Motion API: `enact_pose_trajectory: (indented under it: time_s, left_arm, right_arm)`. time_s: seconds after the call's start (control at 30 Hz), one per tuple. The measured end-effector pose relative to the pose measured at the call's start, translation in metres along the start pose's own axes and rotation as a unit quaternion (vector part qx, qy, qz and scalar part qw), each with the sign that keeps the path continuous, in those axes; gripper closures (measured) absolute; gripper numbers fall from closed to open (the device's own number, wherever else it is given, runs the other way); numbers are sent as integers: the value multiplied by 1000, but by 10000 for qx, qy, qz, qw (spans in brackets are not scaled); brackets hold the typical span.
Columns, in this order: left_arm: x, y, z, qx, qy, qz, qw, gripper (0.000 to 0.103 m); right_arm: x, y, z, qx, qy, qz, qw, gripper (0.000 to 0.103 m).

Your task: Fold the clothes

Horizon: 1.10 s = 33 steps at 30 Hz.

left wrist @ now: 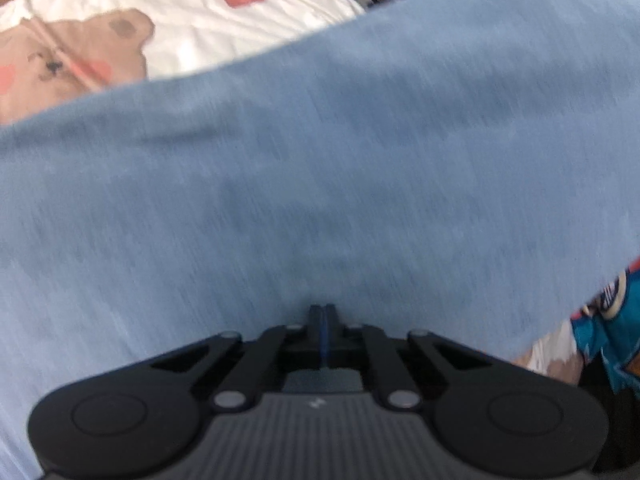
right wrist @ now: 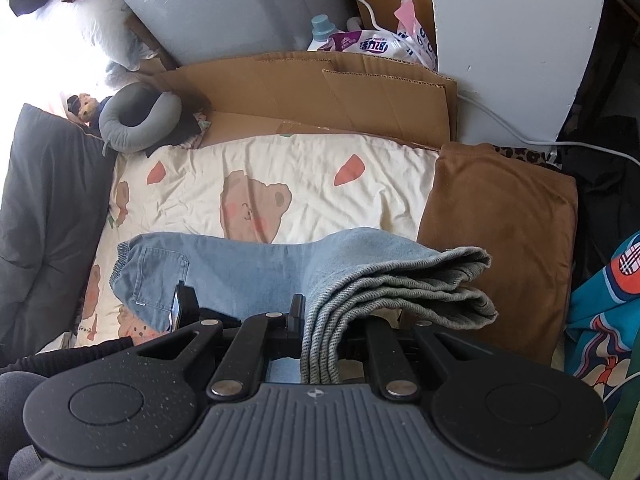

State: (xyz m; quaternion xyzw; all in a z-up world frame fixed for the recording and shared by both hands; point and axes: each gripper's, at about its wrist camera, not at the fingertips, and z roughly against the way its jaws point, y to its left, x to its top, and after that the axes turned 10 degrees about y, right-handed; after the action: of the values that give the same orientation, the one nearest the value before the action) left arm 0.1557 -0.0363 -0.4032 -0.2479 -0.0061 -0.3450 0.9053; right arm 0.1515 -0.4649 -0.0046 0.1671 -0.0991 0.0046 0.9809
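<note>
Light blue jeans (right wrist: 248, 268) lie across the bear-print bedsheet (right wrist: 280, 168), waistband and back pocket at the left. My right gripper (right wrist: 316, 312) is shut on the stacked leg hems (right wrist: 420, 288), which bunch in grey layers and hang out to the right. In the left wrist view the same jeans (left wrist: 320, 160) fill most of the frame, blurred. My left gripper (left wrist: 322, 314) is shut with a thin blue edge of denim pinched between its fingers. The left gripper also shows in the right wrist view (right wrist: 184, 304), at the jeans near the pocket.
A folded brown garment (right wrist: 500, 232) lies at the right of the sheet. A teal patterned garment (right wrist: 600, 320) sits at the far right. Flat cardboard (right wrist: 320, 92) lines the back. A grey neck pillow (right wrist: 136, 120) and dark cushion (right wrist: 48, 208) are at the left.
</note>
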Motion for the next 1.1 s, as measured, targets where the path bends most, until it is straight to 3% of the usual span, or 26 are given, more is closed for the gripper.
enact_pose_trajectory:
  time_s: [0.3,0.47,0.67,0.77,0.83,0.97,1.1]
  left_arm:
    - [16,27,0,469,-329,353,9977,101]
    - [70,7,-19,686,-480,460,9954,101]
    - [105,-18,-18,902,-757,746,9902,101]
    - [103,-10,2,823,-799,880,9895,101]
    - [146,-22,-23,726,-712,998,9898,101]
    - [138,-27,-28,701,-731,958,9902,100]
    - [111,-28,-31,428,-694,1014,9915,94]
  right_arm:
    - [1,-2,0,38,-5,10,10000,94]
    - [1,-5,-1,37,7,-18,10000,94]
    - [4,-3,-2,36,37,9,10000,94]
    - [5,-1,-1,24,58,25,10000,94]
    - [6,2,-2,7,113,38,9999,94]
    - [9,8,-3,-29,142,68,9999,94]
    - [13,10,0,-78,95,42,9999,94]
